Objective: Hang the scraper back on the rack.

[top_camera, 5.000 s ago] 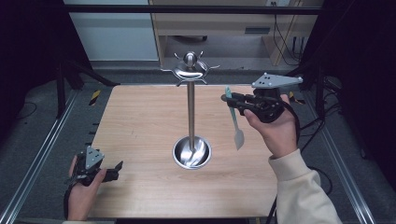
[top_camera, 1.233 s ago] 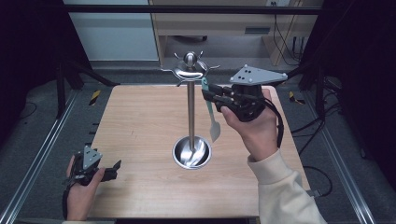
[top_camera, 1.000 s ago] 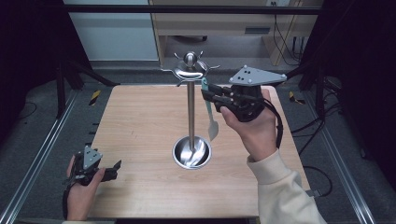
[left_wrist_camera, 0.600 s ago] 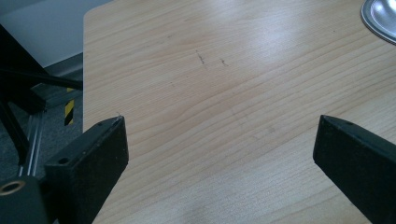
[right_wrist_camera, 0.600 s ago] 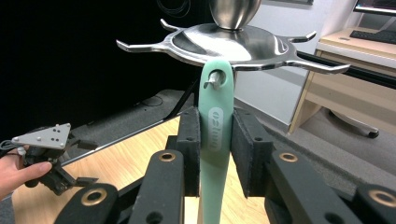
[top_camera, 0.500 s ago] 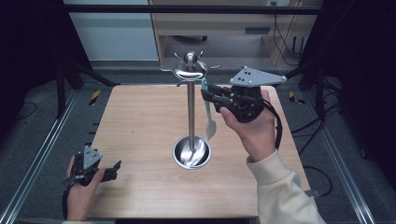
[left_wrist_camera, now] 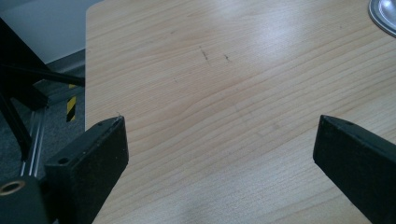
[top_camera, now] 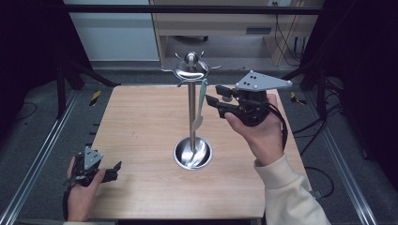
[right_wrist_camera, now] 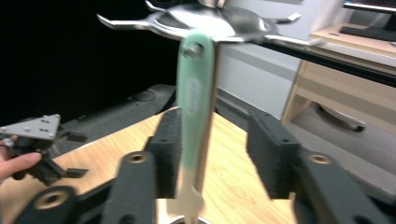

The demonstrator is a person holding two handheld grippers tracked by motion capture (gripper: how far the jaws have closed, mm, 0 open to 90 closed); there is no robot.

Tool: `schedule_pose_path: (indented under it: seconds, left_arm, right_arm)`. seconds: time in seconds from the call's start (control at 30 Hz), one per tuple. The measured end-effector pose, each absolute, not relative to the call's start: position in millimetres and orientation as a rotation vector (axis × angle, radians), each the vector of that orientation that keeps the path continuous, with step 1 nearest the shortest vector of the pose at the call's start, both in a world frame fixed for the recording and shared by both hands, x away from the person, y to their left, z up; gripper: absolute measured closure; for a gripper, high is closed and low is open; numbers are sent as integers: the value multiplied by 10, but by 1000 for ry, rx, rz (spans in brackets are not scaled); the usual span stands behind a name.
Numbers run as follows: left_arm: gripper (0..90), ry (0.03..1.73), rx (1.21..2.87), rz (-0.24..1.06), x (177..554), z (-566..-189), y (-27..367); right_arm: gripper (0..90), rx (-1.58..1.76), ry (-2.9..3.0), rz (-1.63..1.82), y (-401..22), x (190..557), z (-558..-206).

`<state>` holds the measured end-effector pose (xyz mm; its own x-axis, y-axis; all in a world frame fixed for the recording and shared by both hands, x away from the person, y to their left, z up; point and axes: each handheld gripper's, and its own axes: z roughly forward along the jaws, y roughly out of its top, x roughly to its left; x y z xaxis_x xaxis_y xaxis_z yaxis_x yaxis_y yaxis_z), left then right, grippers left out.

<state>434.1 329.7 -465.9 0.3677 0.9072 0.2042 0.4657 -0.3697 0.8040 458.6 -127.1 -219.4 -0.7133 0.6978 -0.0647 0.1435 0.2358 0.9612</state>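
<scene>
The green-handled utensil [right_wrist_camera: 195, 100] already hung from a hook of the steel stand [top_camera: 191, 115]; the right claw [right_wrist_camera: 212, 154] had just been opening around it. The left claw [top_camera: 114, 170] rested wide on the counter [top_camera: 141, 122].

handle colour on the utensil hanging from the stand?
Mint green handle, seen best in the right gripper view.

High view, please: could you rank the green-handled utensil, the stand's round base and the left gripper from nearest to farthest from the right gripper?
1. Green-handled utensil: hanging from the stand's top, just left of the right gripper.
2. Stand's round base: mid-table, below and left of it.
3. Left gripper: at the table's near left corner, farthest.
</scene>
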Motion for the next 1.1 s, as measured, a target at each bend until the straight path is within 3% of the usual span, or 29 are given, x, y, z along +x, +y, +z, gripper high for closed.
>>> schedule_pose_path:
  seconds: [0.2,0.5,0.77,1.1]
  left_arm:
    - [30,1179,1972,873,4329,-4643,3303]
    - [29,1176,1971,867,4331,-4647,3296]
    - [28,1179,1968,868,4327,-4646,3298]
    - [28,1175,1979,866,4336,-4654,3286]
  right_arm:
    - [268,818,1887,1425,-1406,4530,-2325]
    - [71,884,1815,1350,-1573,4519,-2676]
    - [66,935,1830,1373,-1731,4532,-2996]
    - [135,1029,1876,1350,-1859,4549,-3448]
